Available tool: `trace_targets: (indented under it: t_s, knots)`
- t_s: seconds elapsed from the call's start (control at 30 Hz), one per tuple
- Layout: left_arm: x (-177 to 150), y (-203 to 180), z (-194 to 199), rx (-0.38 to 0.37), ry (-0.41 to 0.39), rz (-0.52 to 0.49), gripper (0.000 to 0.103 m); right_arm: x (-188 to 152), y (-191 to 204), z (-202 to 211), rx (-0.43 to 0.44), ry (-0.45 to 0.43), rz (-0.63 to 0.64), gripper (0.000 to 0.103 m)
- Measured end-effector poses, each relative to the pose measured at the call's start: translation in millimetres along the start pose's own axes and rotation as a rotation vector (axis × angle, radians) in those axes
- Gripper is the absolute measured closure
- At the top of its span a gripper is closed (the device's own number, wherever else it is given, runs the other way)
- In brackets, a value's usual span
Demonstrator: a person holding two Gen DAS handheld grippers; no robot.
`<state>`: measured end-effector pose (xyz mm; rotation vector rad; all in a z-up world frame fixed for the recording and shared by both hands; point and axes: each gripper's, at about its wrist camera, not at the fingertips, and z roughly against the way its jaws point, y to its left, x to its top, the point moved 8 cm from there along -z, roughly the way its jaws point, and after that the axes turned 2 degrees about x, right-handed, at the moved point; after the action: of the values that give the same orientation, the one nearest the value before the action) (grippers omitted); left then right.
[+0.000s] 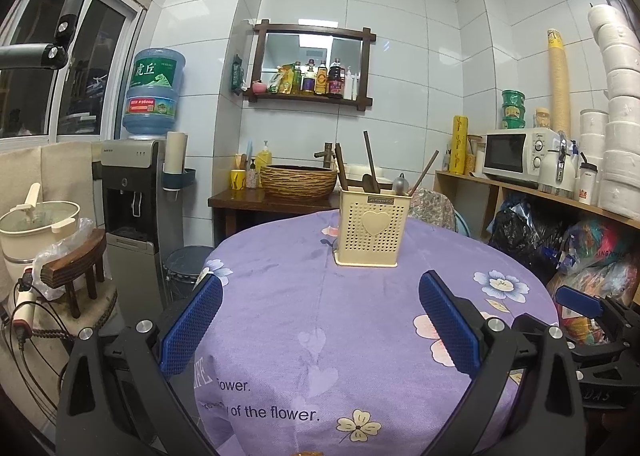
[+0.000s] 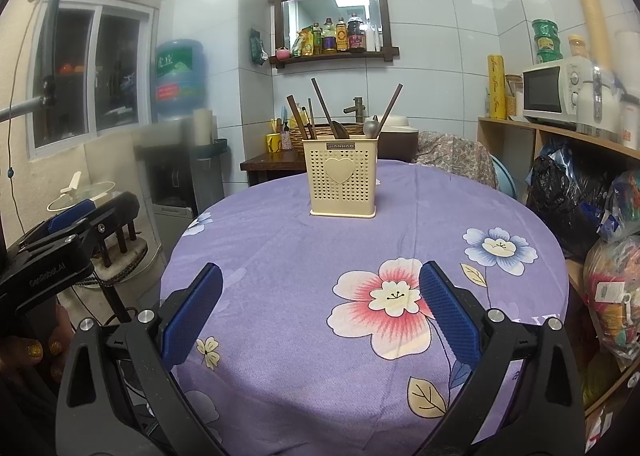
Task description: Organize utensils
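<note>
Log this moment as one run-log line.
left tongs: open, empty | right tongs: open, empty | utensil holder: upright on purple tablecloth, utensils inside | contact: none

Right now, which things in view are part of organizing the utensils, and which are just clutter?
Job:
holder
utensils standing in it
left gripper, open
right gripper, open

Lying about:
microwave
water bottle
bottle shelf
woven basin
paper rolls
tablecloth, nothing else on it
</note>
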<state>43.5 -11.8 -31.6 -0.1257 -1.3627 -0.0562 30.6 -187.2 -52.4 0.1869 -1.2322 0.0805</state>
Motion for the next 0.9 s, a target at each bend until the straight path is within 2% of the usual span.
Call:
trace_targets:
  t_s: [0.9]
  knots:
    - [-4.0,-4.1,-7.7,0.016,0.037,-0.020,0.005,-5.5,-2.7,-5.7,0.004,0.029,-0.021,0.006]
